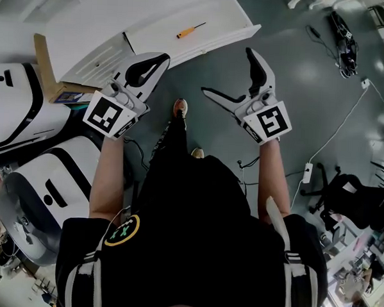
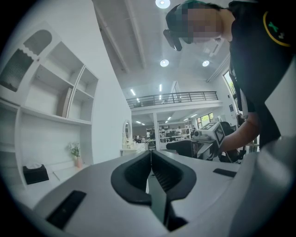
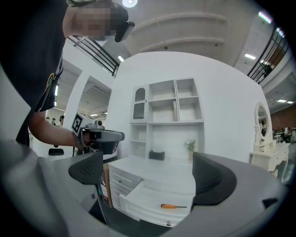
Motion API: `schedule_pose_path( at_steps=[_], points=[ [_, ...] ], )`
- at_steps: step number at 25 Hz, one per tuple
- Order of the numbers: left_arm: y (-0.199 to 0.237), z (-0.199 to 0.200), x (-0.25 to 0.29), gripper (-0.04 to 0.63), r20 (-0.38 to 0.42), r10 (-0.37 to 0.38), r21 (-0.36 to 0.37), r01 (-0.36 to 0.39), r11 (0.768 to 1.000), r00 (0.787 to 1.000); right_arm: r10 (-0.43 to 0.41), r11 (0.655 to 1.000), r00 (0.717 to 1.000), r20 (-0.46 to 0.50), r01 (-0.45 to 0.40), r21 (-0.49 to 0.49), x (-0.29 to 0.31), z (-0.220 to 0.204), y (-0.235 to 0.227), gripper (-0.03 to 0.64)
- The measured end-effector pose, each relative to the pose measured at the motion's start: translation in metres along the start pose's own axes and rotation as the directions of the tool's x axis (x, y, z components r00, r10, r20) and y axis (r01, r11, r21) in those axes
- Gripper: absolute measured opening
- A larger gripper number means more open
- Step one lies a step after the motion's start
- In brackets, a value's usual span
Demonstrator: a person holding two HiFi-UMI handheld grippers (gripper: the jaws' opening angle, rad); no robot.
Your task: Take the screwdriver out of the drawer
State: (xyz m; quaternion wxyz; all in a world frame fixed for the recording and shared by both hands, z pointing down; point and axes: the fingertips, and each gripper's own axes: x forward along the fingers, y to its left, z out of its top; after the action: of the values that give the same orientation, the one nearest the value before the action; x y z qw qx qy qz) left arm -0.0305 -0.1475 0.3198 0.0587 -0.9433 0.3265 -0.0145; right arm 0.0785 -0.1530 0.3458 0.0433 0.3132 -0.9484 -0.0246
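Observation:
An orange-handled screwdriver [image 1: 189,31] lies in the pulled-out white drawer [image 1: 217,35] of a white desk; in the right gripper view the screwdriver [image 3: 173,206] rests near the drawer's [image 3: 138,209] front. My right gripper [image 1: 227,73] is open with nothing between its jaws, held in the air some way in front of the drawer. The right gripper [image 3: 147,176] points at the desk. My left gripper [image 1: 164,56] is shut and empty, held near the drawer's left front corner. In its own view the left gripper [image 2: 151,155] points away across the room.
White desk [image 3: 134,164] with a shelf unit [image 3: 166,109], a black box [image 3: 156,155] and a small plant [image 3: 190,147]. White-and-black machines [image 1: 25,160] stand to my left. Cables [image 1: 338,128], a power strip [image 1: 307,172] and a black chair [image 1: 353,196] lie on the grey floor at right.

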Motion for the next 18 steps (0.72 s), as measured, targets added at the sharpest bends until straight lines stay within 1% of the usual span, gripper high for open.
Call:
schedule_pose_path(
  at_steps=[10,18],
  points=[
    [0.055,-0.02,0.024,0.021,-0.009,0.001,-0.023,-0.002,1.0,1.0,0.029,0.999,0.998,-0.053,-0.03,-0.027,0.053,-0.017,-0.036,0.592],
    [0.096,-0.037,0.039,0.021,-0.026,0.005,-0.043,-0.006,0.999,1.0,0.074,0.995,0.989,-0.128,-0.082,-0.058,0.106,-0.047,-0.069,0.592]
  ],
)
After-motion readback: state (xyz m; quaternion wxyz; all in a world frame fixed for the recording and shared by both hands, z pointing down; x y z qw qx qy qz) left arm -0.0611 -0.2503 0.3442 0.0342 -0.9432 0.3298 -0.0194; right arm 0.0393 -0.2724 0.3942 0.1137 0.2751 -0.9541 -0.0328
